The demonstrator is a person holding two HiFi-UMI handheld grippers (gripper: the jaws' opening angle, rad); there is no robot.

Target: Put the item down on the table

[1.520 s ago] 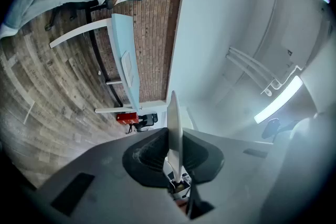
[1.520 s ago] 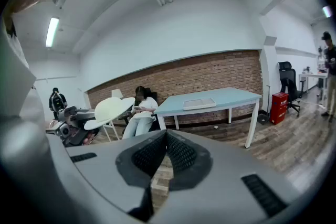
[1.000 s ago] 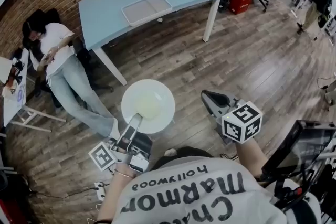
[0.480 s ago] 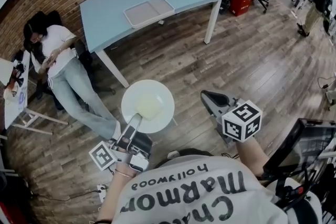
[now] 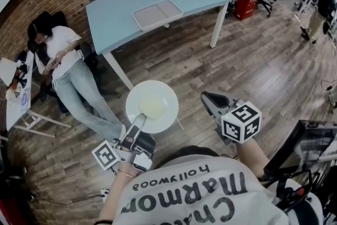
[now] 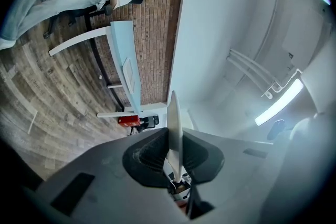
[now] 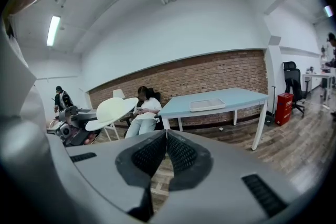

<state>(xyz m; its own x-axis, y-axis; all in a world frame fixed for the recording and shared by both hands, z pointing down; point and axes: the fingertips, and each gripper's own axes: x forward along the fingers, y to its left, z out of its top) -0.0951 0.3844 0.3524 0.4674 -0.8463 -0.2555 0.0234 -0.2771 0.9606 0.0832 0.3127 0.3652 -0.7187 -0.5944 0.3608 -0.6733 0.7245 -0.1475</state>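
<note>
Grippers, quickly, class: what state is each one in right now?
Left gripper: closed on the rim of the white plate.
Right gripper: closed, holding nothing.

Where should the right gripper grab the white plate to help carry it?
Probably the rim on the plate's right side, approached level from the right, one jaw above, one below. The plate is thin, round and held roughly flat, so only its lip fits the jaws. The left gripper clamps the near rim; the right gripper, shut and empty, must open first.

I see bright, even indoor light from ceiling tubes (image 7: 53,30), one glaring in the left gripper view, soft shadow under the table (image 5: 118,18), strong fisheye bending and dark vignetted corners.
</note>
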